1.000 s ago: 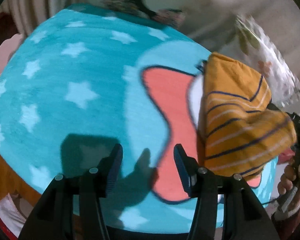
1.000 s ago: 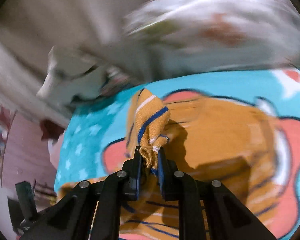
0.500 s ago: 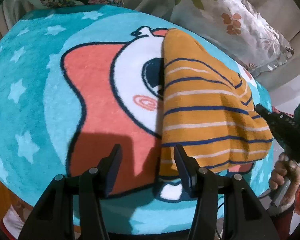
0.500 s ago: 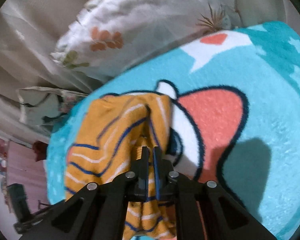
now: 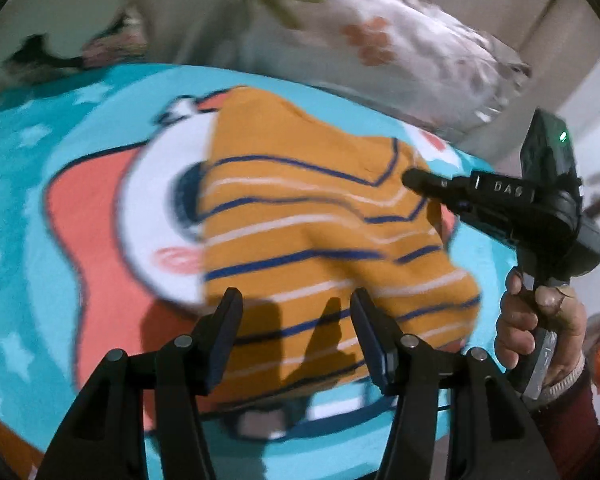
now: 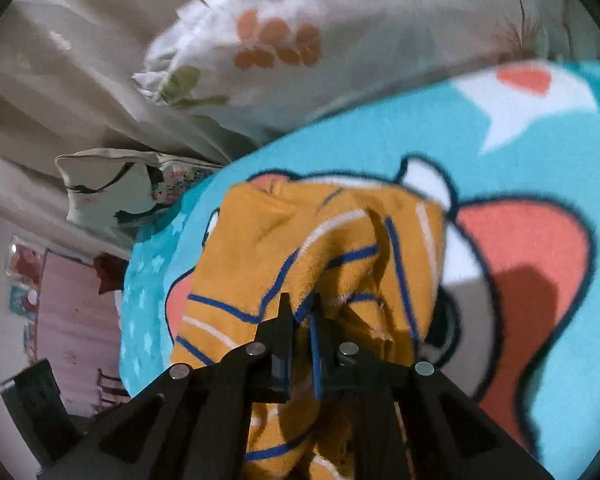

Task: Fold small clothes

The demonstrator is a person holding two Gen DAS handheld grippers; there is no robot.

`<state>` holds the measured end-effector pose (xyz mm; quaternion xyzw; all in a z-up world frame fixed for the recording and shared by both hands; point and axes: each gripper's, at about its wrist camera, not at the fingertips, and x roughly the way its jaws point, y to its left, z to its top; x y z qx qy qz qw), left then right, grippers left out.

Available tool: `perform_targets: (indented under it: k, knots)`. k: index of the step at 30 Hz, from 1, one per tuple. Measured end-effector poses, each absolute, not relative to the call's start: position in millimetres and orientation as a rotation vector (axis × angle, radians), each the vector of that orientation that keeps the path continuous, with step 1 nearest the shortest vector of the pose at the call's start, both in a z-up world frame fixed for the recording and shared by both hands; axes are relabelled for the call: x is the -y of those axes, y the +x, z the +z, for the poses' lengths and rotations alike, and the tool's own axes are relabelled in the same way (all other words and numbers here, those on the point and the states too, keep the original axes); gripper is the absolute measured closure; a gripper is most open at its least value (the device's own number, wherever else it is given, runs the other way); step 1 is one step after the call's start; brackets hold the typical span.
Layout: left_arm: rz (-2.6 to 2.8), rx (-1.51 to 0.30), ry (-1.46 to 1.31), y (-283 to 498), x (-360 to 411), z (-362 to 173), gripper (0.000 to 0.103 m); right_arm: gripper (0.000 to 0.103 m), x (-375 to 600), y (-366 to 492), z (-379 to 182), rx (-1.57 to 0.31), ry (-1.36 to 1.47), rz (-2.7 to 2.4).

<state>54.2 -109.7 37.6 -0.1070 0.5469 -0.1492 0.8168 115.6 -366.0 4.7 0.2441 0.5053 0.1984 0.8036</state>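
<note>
Mustard-orange knitted garment with navy and white stripes [image 5: 300,240] is lying on a turquoise plush blanket printed with white stars and a coral cartoon figure [image 5: 80,220], and it is covering the middle of that figure. One fold of the cloth is standing up in a ridge, because the right hand-held gripper [image 6: 300,312] is pinching it: the two jaws are clenched on the knit, probably so that this edge can be carried over the rest as a fold. In the left wrist view the person's hand [image 5: 540,328] is gripping the handle of this tool. The left hand-held gripper [image 5: 296,300] is hanging above the near part of the garment with its jaws parted and nothing between them; I judge it is getting ready to pin or take the lower edge. Behind the blanket a white pillow with orange flowers [image 6: 280,40] is resting.
</note>
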Motion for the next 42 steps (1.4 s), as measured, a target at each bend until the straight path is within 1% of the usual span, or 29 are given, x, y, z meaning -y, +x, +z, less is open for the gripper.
perform_targets:
  k: [3,5,7,9,10,11,14,18,21,23,26,27,30,32,33,34,35,36,37,38,39,42]
  knots:
    - [-0.363,-1.192,-0.179,60.7,141.4,27.7,0.048,0.096,383.6,113.9,26.4,-1.032,0.477,0.391]
    - [-0.373,-1.207,-0.131,61.0,157.2,19.3,0.048,0.096,394.0,117.8,29.3,-1.029,0.452,0.351]
    - [-0.348,-1.226,-0.039,60.2,174.8,9.8,0.046,0.096,396.2,124.9,18.5,-1.057,0.424,0.312]
    - [-0.341,-1.216,0.010,57.0,184.7,7.1,0.038,0.095,392.2,132.1,-3.3,-1.121,0.414,0.297]
    - [-0.342,-1.213,0.023,55.8,186.8,7.2,0.036,0.094,391.4,133.6,-14.4,-1.150,0.419,0.285]
    - [-0.340,-1.211,0.033,54.9,187.6,7.4,0.036,0.091,393.6,133.5,-19.4,-1.158,0.437,0.285]
    - [-0.346,-1.213,-0.001,54.8,179.3,11.5,0.036,0.090,406.0,125.4,-13.1,-1.120,0.498,0.283]
    - [-0.339,-1.220,-0.137,49.8,150.5,23.1,0.036,0.090,415.2,108.8,24.3,-1.048,0.444,0.259]
    - [-0.287,-1.199,-0.191,42.0,130.1,29.9,0.035,0.090,411.8,90.7,54.7,-0.984,0.457,0.307]
    - [-0.233,-1.193,-0.215,37.5,112.9,30.9,0.035,0.090,401.1,81.1,60.2,-0.977,0.484,0.369]
    - [-0.186,-1.187,-0.242,35.1,95.4,27.8,0.035,0.090,377.7,69.7,42.9,-1.024,0.503,0.450]
    - [-0.168,-1.188,-0.253,35.5,88.3,25.1,0.035,0.090,372.8,67.3,28.9,-1.054,0.487,0.436]
    - [-0.139,-1.176,-0.300,38.8,73.1,19.5,0.035,0.090,377.2,63.5,-11.1,-1.140,0.450,0.312]
    - [-0.125,-1.165,-0.309,45.8,62.6,16.8,0.035,0.089,395.0,57.5,-29.3,-1.158,0.532,0.297]
    - [-0.128,-1.160,-0.317,51.1,55.7,15.6,0.034,0.084,403.0,54.9,-27.5,-1.158,0.569,0.300]
    - [-0.141,-1.155,-0.333,56.3,50.5,13.8,0.033,0.075,406.7,54.0,-23.7,-1.154,0.563,0.290]
    - [-0.157,-1.151,-0.351,60.4,47.7,12.3,0.029,0.062,411.2,53.2,-15.6,-1.129,0.536,0.266]
    - [-0.188,-1.148,-0.384,69.6,44.4,7.6,0.028,0.052,415.3,53.4,-7.1,-1.092,0.517,0.261]
    - [-0.213,-1.145,-0.406,76.0,43.4,3.2,0.027,0.047,418.6,54.9,-2.4,-1.069,0.523,0.275]
    - [-0.245,-1.147,-0.426,84.0,43.9,-2.3,0.026,0.039,421.0,58.1,-0.5,-1.061,0.547,0.294]
    - [-0.270,-1.153,-0.436,89.2,46.0,-5.6,0.026,0.037,421.7,63.8,-1.5,-1.061,0.573,0.316]
    - [-0.395,-1.209,-0.465,110.2,62.9,-29.4,0.023,0.036,409.0,85.9,-19.4,-1.092,0.601,0.369]
